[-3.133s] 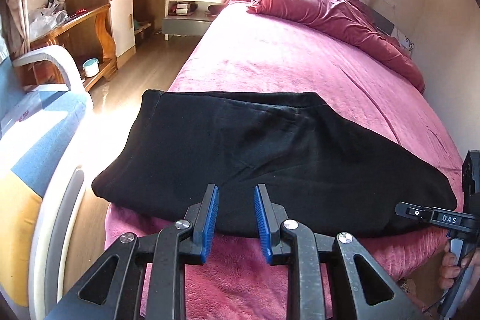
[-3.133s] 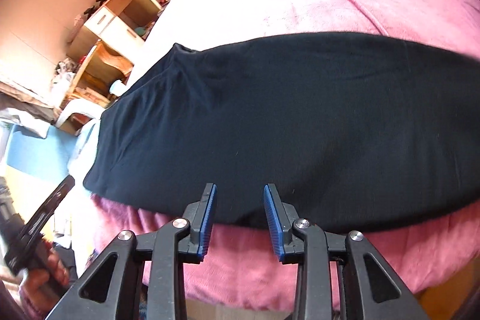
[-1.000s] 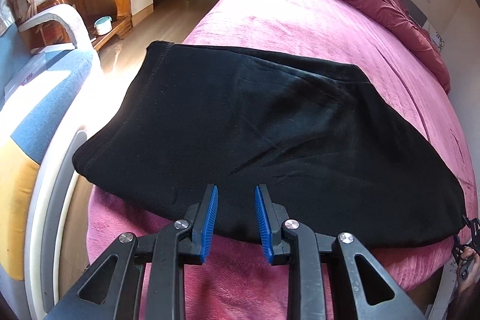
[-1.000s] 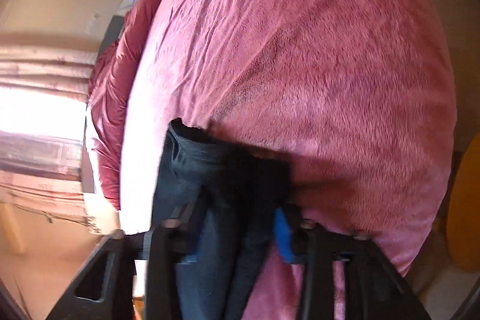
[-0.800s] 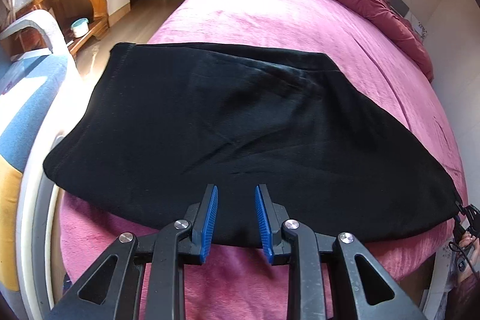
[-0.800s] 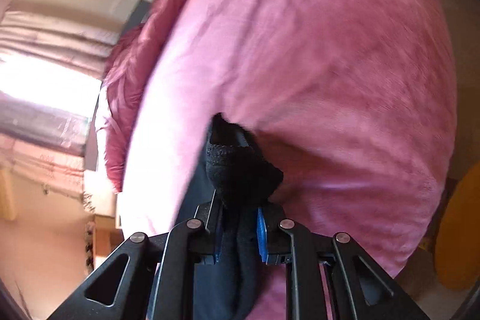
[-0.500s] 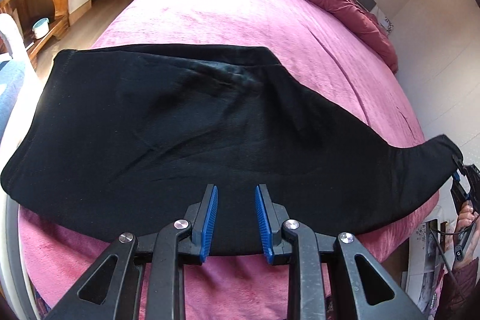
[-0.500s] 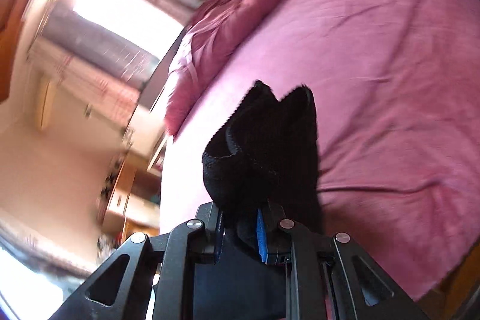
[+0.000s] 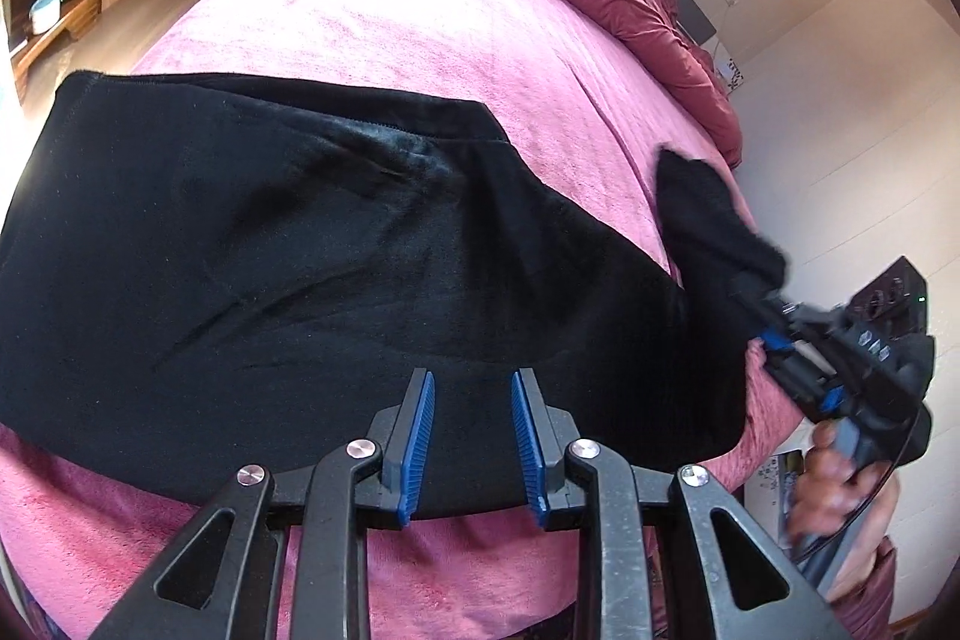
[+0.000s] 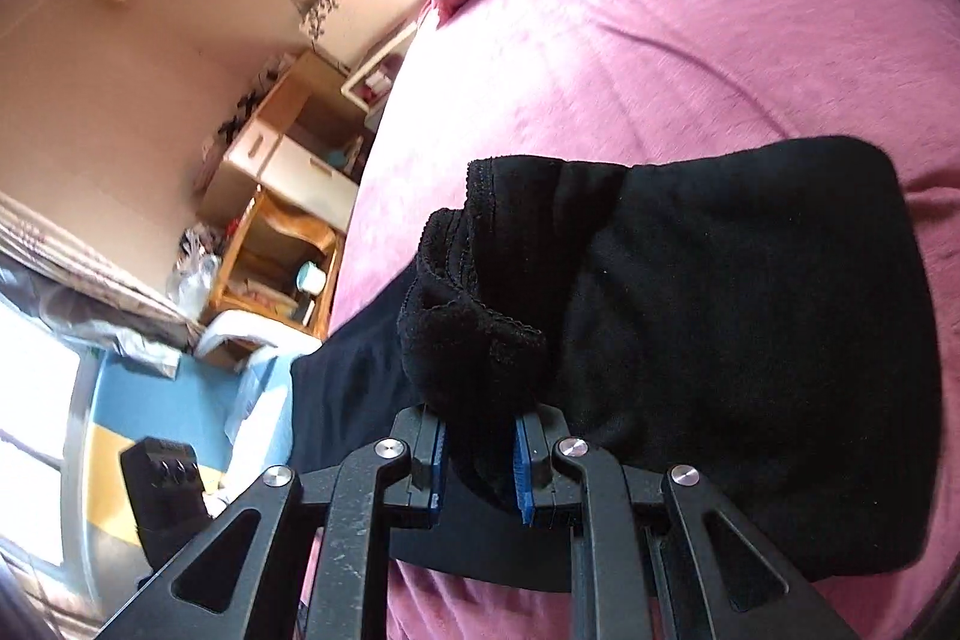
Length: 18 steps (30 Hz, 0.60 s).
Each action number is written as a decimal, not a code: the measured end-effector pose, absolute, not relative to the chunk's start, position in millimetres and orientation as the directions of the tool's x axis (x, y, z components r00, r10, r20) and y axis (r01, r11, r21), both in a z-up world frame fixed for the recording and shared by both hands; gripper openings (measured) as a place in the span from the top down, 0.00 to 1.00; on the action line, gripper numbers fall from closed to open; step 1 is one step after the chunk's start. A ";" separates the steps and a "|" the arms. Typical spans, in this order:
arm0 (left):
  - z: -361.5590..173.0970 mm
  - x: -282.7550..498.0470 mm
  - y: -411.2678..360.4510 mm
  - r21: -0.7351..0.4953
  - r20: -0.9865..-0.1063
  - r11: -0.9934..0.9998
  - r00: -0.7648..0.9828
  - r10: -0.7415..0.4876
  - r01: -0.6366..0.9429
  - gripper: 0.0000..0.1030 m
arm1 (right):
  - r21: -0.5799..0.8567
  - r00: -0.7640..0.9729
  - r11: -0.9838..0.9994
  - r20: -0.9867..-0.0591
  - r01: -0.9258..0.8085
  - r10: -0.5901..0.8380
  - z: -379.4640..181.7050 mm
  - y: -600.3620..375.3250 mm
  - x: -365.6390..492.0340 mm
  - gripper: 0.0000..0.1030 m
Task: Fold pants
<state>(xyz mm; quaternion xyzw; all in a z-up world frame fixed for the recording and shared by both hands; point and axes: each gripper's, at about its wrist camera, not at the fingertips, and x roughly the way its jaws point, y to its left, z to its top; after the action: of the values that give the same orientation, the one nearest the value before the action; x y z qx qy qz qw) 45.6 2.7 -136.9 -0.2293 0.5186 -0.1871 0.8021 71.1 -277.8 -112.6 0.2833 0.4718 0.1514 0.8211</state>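
Right gripper pinches the bunched end of the black fleece pants to carry it across the pink plush bed, while the left gripper, fingers spread, hovers ready at the near edge.

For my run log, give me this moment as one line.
task: fold pants | pants: flat on bed, one end lifted | right gripper: shut on pants end | left gripper: open, over near edge
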 end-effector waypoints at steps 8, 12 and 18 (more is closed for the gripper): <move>-149.6 56.8 3.7 -0.631 -0.722 0.775 0.336 -0.605 0.038 0.70 | 0.474 0.406 0.880 -0.798 -0.032 0.445 -159.3 -232.6 79.0 0.63; -153.8 68.1 -3.9 -0.674 -0.699 0.738 0.299 -0.650 0.028 0.67 | 0.541 0.359 0.837 -0.768 -0.081 0.530 -159.7 -231.5 70.8 0.48; -152.9 88.1 -24.6 -0.708 -0.677 0.706 0.255 -0.690 0.030 0.54 | 0.538 0.370 0.840 -0.769 -0.065 0.521 -149.6 -268.4 32.8 0.48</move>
<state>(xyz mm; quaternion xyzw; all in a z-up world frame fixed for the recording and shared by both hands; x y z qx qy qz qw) 88.1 -24.6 -152.9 -0.2952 0.5592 -0.2448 0.7350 32.8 -268.4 -149.6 0.2150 0.5303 0.1835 0.7993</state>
